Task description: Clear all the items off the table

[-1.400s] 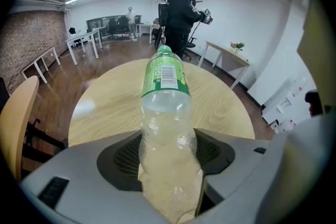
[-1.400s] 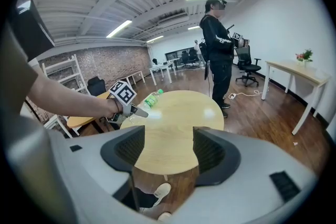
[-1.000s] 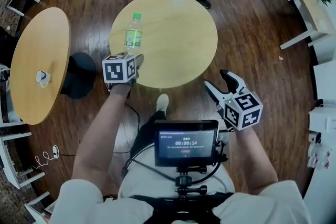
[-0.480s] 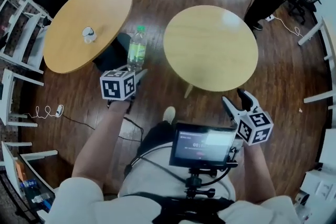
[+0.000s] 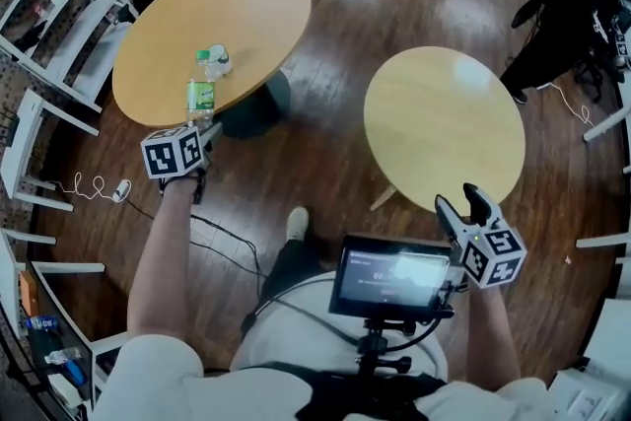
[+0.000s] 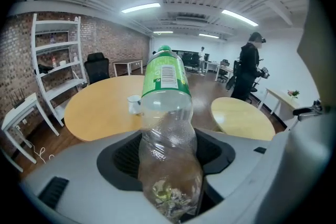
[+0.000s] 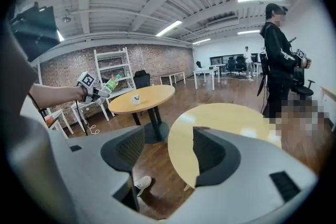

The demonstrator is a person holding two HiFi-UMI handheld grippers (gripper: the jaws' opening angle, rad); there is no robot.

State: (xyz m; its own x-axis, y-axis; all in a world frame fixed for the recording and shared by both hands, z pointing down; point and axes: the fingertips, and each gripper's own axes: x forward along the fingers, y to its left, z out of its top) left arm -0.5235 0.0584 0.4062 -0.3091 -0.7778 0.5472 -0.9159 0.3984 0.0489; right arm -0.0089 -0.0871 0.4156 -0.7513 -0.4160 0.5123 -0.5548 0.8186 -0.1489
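Left tongs (image 6: 168,170): closed on the lower body of a bottle (image 6: 167,128), jaws part-way apart around it.
Bottle: clear plastic, green label and cap, some residue at the bottom. It is held in the air, cap away from the hand, at the near edge of the left counter (image 5: 246,5). No view shows it touching the top.
Right tongs (image 7: 168,149): jaws wide, nothing between them, held low by the near rim of the right counter (image 5: 444,123).
Left counter: round, wood top, carrying one small white cup (image 5: 219,59) near the bottle.
Right counter: round, wood top, bare.
Floor (image 5: 325,173): dark boards.
Shelves (image 5: 49,35): white, beyond the left counter.
Person (image 7: 275,55): dark clothing, standing beyond the right counter.
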